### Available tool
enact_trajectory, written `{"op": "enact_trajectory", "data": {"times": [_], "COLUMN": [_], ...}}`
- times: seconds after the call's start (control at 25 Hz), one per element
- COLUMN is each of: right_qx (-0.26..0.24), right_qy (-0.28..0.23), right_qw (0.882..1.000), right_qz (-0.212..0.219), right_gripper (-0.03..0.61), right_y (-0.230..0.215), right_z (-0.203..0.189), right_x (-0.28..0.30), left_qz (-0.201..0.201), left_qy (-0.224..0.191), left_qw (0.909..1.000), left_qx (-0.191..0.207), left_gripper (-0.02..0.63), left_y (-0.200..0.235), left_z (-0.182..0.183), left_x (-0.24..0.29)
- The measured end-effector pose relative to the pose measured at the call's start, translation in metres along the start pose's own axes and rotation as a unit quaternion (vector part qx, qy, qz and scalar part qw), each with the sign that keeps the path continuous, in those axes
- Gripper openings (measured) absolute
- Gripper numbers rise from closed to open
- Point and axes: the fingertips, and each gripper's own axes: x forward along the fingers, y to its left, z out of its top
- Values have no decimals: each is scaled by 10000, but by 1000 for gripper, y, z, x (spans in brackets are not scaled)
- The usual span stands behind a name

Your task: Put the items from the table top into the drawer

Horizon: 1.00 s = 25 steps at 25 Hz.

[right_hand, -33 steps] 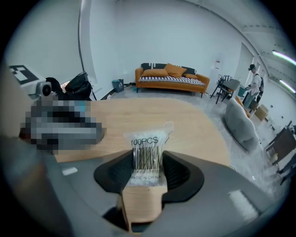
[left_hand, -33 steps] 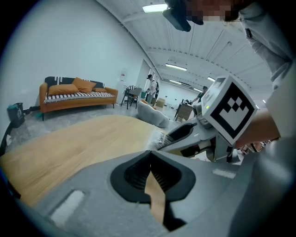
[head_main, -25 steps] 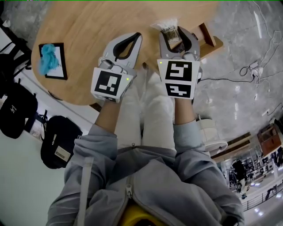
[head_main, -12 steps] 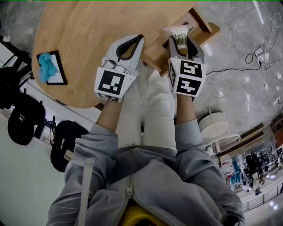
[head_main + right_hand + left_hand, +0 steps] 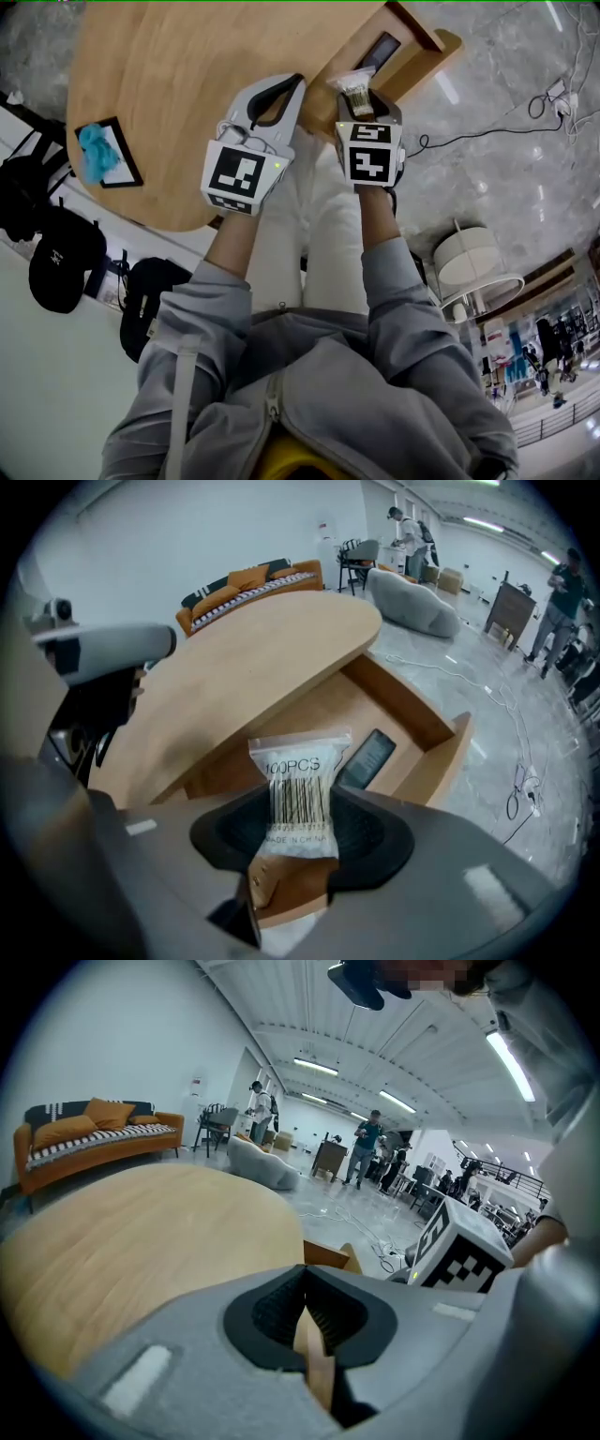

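Observation:
My right gripper (image 5: 362,94) is shut on a small clear plastic bag (image 5: 355,86) printed with a barcode. It hangs over the open wooden drawer (image 5: 418,54) at the table's right edge. In the right gripper view the bag (image 5: 297,782) stands upright between the pads (image 5: 366,834), above the drawer floor (image 5: 309,722). A flat black device (image 5: 367,757) lies inside the drawer. My left gripper (image 5: 274,97) is shut with nothing in it and hovers over the table edge beside the drawer. A blue fluffy item (image 5: 93,149) rests on a black-framed pad at the table's left.
The round wooden table (image 5: 187,66) fills the upper left. Bags (image 5: 56,262) lie on the floor to the left of the person's legs, a white round stool (image 5: 473,272) stands on the right, and cables (image 5: 487,131) run across the marble floor.
My right gripper has rolled and dropped with the bag, coming over the open drawer. The left gripper has shifted a little along the table edge.

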Motion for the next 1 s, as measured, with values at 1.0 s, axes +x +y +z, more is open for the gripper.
{"op": "enact_trajectory", "data": {"times": [1.0], "right_qx": [-796], "right_qy": [986], "right_qw": [9896], "right_qz": [679], "right_gripper": [387], "right_y": [48], "right_z": [-58], "right_x": [9], "left_qz": [89], "left_qy": [103], "left_qw": [9999], "left_qx": [-72], "left_gripper": [3], "left_y": [-5], "left_z": [11], "left_x": [-37]}}
